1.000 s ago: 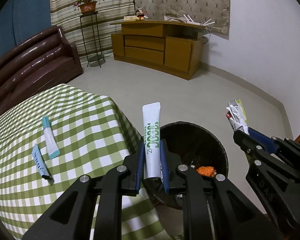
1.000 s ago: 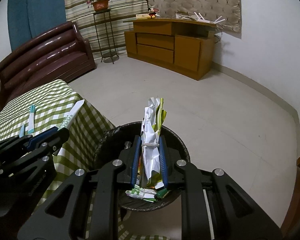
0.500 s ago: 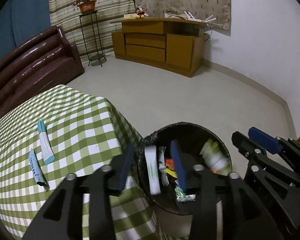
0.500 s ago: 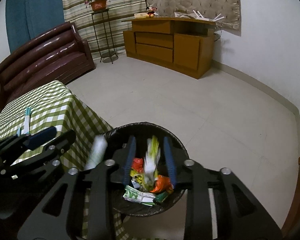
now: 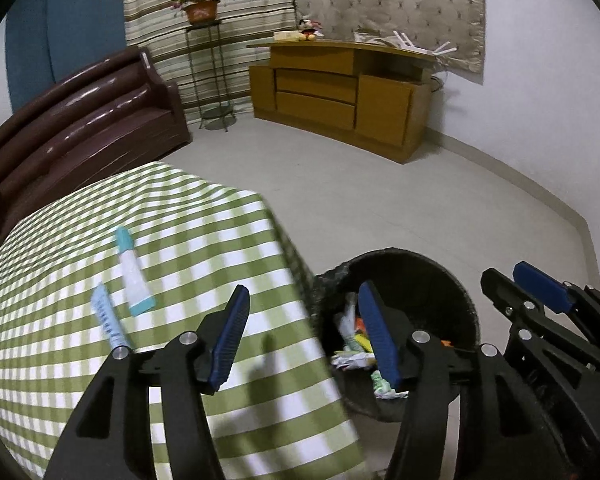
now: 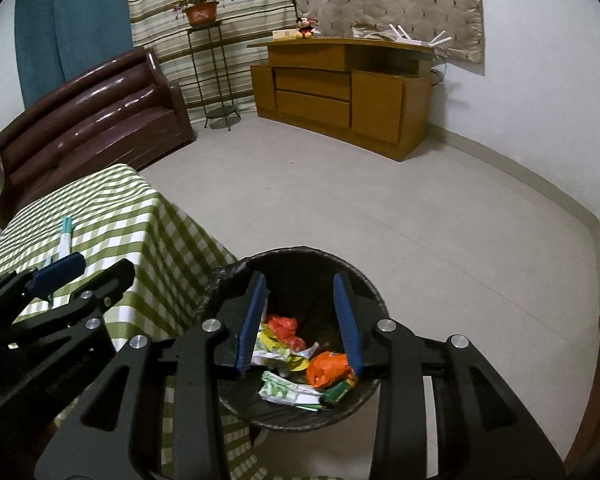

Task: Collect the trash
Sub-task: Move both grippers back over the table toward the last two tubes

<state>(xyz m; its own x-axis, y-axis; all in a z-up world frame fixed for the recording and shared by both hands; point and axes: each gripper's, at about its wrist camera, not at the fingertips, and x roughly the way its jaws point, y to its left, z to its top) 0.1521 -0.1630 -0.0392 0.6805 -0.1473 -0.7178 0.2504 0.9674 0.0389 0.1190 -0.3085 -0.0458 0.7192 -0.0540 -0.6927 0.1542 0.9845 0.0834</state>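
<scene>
Bin (image 5: 400,264) near wall hidden behind left gripper (image 5: 304,320) finger; bottom not visible in left view. Trash (image 6: 300,364) partly masked at 9 and 3 o'clock by right gripper (image 6: 300,300) pads. Print on small packet (image 5: 107,320) too small to read. Tube (image 6: 65,240) lower end covered by left gripper's pad in right view. Tablecloth (image 5: 100,220) blurred at 6 o'clock, cut off at 8 o'clock. Doorframe cut off at 3 o'clock.
</scene>
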